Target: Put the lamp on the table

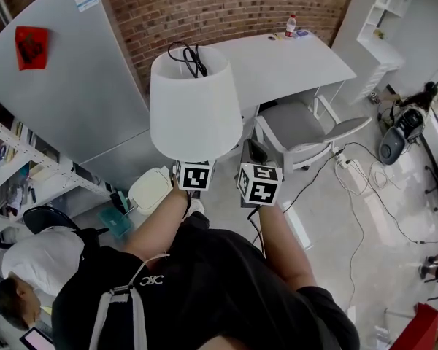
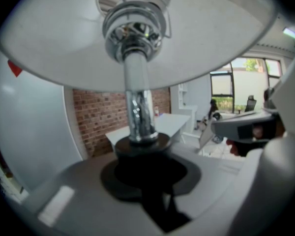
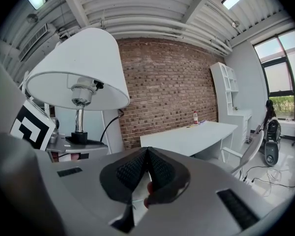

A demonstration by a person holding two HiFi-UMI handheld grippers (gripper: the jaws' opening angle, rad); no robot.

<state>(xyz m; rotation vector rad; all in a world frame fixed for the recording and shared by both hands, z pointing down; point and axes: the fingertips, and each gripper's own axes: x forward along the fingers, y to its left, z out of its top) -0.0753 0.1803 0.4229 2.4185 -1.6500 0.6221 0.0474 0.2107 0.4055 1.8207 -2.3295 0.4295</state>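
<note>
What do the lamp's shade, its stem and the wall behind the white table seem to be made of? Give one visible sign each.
Lamp shade: probably fabric or paper, matte white; its surface is soft and even.
Lamp stem: polished metal, likely chrome; it mirrors the room.
Wall: bare red-brown brick; pale mortar joints show.

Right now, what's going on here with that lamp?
A person has a gripping tool in each fist. The left gripper is clamped on the base of a white-shaded lamp, which is upright in the air. The right gripper is shut and empty beside it. The white table by the brick wall lies ahead; the lamp is not on it yet.
</note>
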